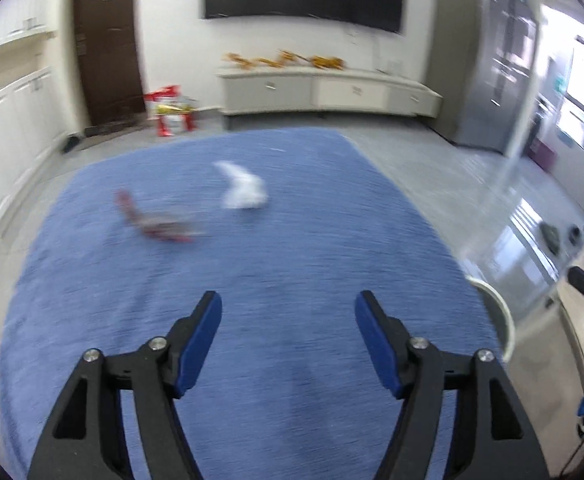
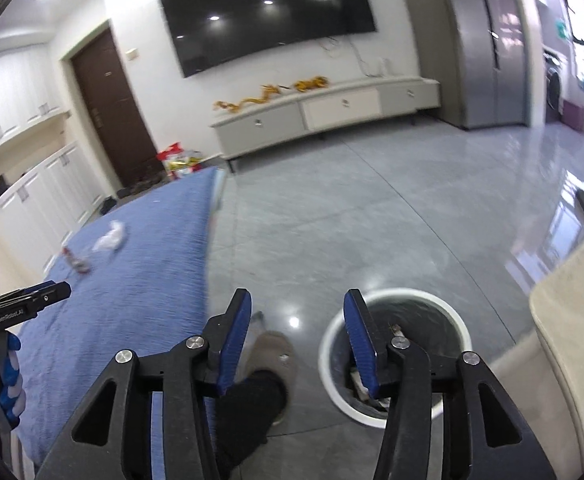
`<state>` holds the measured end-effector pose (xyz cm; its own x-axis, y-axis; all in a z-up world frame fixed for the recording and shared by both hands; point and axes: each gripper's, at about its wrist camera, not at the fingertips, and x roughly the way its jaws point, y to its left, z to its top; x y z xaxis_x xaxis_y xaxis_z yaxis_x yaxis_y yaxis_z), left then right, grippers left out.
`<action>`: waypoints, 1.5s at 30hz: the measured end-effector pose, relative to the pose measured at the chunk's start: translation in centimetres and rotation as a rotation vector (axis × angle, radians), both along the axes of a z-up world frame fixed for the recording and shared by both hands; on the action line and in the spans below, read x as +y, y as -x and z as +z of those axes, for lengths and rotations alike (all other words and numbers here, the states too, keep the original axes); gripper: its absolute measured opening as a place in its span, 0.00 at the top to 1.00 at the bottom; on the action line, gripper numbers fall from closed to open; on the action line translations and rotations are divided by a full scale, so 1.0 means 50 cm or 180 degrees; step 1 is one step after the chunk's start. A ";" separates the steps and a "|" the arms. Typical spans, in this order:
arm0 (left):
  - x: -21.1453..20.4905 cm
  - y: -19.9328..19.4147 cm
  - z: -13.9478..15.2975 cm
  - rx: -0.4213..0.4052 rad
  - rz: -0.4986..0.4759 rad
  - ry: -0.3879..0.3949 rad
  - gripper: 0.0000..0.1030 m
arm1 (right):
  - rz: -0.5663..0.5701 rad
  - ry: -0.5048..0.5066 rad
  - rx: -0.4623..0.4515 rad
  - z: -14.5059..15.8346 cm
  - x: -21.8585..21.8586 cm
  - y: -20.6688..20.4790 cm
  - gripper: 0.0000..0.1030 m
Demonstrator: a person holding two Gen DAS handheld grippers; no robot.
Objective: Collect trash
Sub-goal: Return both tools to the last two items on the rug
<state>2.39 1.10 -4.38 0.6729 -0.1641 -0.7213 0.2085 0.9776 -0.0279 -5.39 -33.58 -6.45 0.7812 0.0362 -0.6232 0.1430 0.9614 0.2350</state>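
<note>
A crumpled white tissue and a red wrapper lie on the blue cloth-covered table, blurred by motion. Both also show small in the right wrist view, the tissue and the wrapper. My left gripper is open and empty above the near part of the table, well short of both. My right gripper is open and empty, above the floor beside a white-rimmed trash bin with scraps inside. The left gripper also shows at the left edge of the right wrist view.
The bin's rim shows off the table's right edge. A person's slippered foot stands on the grey tile floor by the bin. A low TV cabinet, a wall TV, a dark door and a cream surface at right surround the area.
</note>
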 end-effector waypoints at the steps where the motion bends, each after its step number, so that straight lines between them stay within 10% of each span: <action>1: 0.029 0.008 0.004 -0.0048 0.0118 -0.0013 0.31 | 0.0067 0.0017 -0.0035 0.012 0.016 -0.004 0.51; 14: 0.254 0.071 0.020 -0.0231 0.0823 -0.0047 0.30 | 0.0475 0.0118 -0.0194 0.071 0.134 -0.012 0.47; 45: 0.296 -0.032 -0.055 0.0368 0.0813 0.0440 0.30 | 0.0978 0.0267 0.0042 0.054 0.271 -0.174 0.46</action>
<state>4.00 15.89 -7.11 0.6198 -0.1021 -0.7781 -0.0558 0.9833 -0.1735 3.29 -20.05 -3.77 0.7336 0.2173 -0.6439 -0.1547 0.9760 0.1532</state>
